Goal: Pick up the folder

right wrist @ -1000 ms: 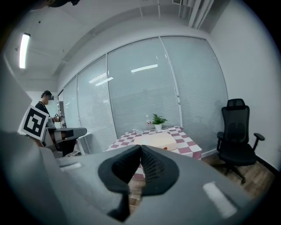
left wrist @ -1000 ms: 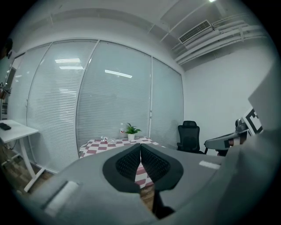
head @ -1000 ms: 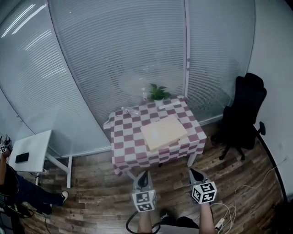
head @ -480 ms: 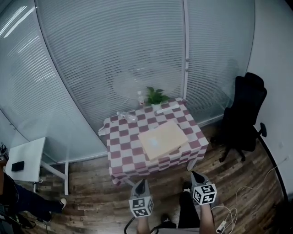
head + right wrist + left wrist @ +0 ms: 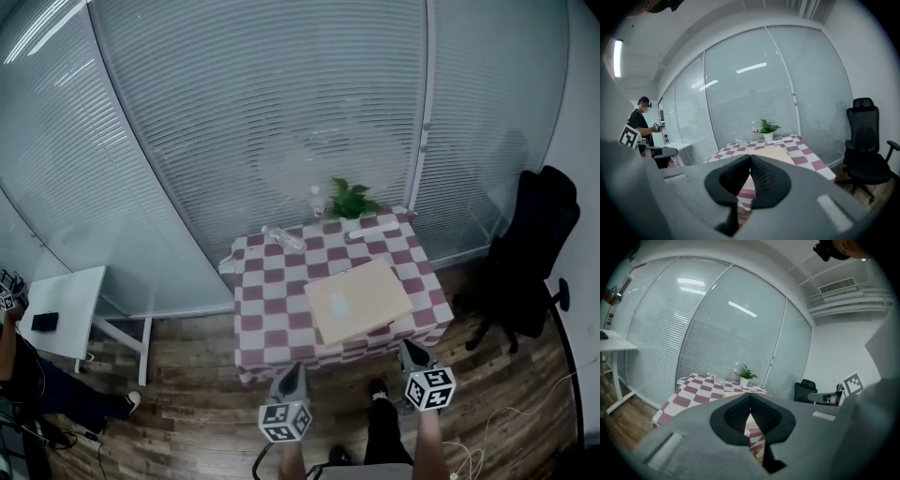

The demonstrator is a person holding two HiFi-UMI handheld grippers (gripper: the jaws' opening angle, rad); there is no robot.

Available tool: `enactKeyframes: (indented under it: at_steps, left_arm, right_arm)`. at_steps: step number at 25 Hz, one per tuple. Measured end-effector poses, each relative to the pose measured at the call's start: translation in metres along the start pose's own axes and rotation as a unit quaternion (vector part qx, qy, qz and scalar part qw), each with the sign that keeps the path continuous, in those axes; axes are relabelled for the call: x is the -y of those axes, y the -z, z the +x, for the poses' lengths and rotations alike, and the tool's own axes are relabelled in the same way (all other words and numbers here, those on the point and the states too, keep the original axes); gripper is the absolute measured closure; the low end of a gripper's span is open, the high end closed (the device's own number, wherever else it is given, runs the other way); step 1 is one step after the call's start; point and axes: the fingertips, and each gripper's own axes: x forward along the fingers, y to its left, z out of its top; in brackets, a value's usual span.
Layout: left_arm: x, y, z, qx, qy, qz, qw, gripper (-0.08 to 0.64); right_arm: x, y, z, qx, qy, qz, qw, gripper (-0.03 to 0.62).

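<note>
Folder (image 5: 358,300): flat on checkered table (image 5: 267,302), centre frame, near front edge for reach. Left gripper (image 5: 292,371), right gripper (image 5: 409,350): jaws together, empty, lower frame, short of table, approach pending

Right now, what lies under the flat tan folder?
The flat tan folder lies on a red-and-white checked tablecloth. The patch of cloth directly beneath it is covered, and the tabletop under the cloth is hidden too.
</note>
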Motion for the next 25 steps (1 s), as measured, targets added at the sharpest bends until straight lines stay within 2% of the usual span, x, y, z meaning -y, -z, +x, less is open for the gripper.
enactKeyframes:
  at_steps: [3, 6, 9, 13, 16, 19, 25]
  left_arm:
    - [-0.004, -0.009, 0.022, 0.001, -0.002, -0.008, 1.0000, 0.552]
    - [-0.004, -0.027, 0.047, 0.017, -0.006, 0.012, 0.9998, 0.552]
    - [-0.005, -0.047, 0.075, 0.021, -0.033, 0.038, 0.9985, 0.552]
    - [-0.004, -0.070, 0.111, 0.030, -0.073, 0.034, 0.9963, 0.552]
    - [0.006, -0.078, 0.140, 0.017, -0.078, 0.070, 0.9944, 0.552]
    - [0.013, -0.092, 0.167, 0.031, -0.076, 0.063, 0.9946, 0.552]
    - [0.029, -0.118, 0.222, 0.055, -0.073, 0.073, 0.9932, 0.552]
  right_arm:
    - [0.010, -0.015, 0.033, 0.000, -0.017, 0.006, 1.000, 0.591]
    - [0.014, -0.033, 0.066, -0.002, -0.047, -0.012, 0.999, 0.591]
    - [0.023, -0.055, 0.096, -0.005, -0.067, -0.030, 0.997, 0.591]
    - [0.048, -0.091, 0.125, 0.006, -0.084, -0.019, 0.996, 0.591]
    - [0.064, -0.109, 0.141, 0.005, -0.096, -0.032, 0.995, 0.591]
    - [0.077, -0.123, 0.157, -0.001, -0.105, -0.063, 0.993, 0.591]
    - [0.110, -0.157, 0.189, 0.020, -0.125, -0.038, 0.991, 0.591]
